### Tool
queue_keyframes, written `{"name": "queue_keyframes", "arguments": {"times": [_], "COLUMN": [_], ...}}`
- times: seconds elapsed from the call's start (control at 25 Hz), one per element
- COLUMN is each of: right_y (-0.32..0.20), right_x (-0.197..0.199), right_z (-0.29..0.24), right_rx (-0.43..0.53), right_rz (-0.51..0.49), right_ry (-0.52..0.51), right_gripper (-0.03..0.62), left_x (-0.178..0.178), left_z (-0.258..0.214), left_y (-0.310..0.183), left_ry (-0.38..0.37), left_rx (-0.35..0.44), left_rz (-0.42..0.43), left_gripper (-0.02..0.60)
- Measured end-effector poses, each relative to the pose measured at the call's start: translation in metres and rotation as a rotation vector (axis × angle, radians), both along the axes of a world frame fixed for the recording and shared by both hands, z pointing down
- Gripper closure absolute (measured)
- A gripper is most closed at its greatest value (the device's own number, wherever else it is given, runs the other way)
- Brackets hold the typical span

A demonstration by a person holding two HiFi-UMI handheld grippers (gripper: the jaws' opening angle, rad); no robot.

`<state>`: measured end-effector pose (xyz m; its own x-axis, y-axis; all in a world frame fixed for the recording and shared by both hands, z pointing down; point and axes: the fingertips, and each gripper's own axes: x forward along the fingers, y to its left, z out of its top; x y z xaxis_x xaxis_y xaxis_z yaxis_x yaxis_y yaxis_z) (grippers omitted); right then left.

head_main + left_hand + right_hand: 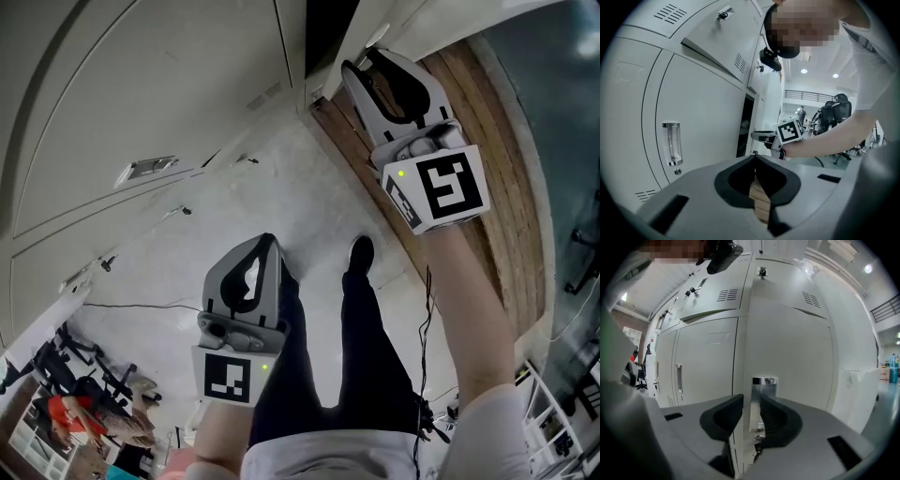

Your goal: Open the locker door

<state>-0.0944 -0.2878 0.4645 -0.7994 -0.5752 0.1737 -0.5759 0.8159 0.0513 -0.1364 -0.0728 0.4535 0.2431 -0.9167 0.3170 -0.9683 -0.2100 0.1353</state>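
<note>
Right gripper view: right gripper (751, 404) is closing its jaws around the chrome pull handle (764, 381), which sits at the left edge of the grey steel locker door (787, 348). The pads are not yet visibly pinching. The door is likely rigid sheet metal, light on its hinges. The polished handle is probably slippery, so a square grip across it is advisable. Left gripper (755, 158) is hanging clenched, carrying nothing.

No legible text, label or number.
</note>
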Motion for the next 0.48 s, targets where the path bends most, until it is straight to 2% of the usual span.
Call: {"name": "queue_keyframes", "arguments": {"times": [0.16,0.48], "right_y": [0.004,0.012], "right_x": [0.01,0.032], "right_z": [0.001,0.002], "right_rx": [-0.026,-0.029], "right_rz": [0.009,0.026], "right_ry": [-0.021,-0.011], "right_gripper": [0.477,0.477], "left_x": [0.003,0.013], "left_z": [-0.002,-0.003], "left_y": [0.002,0.003], "left_ry": [-0.017,0.003], "left_rx": [0.0,0.0], "left_rz": [0.016,0.026], "left_gripper": [0.574,0.574]}}
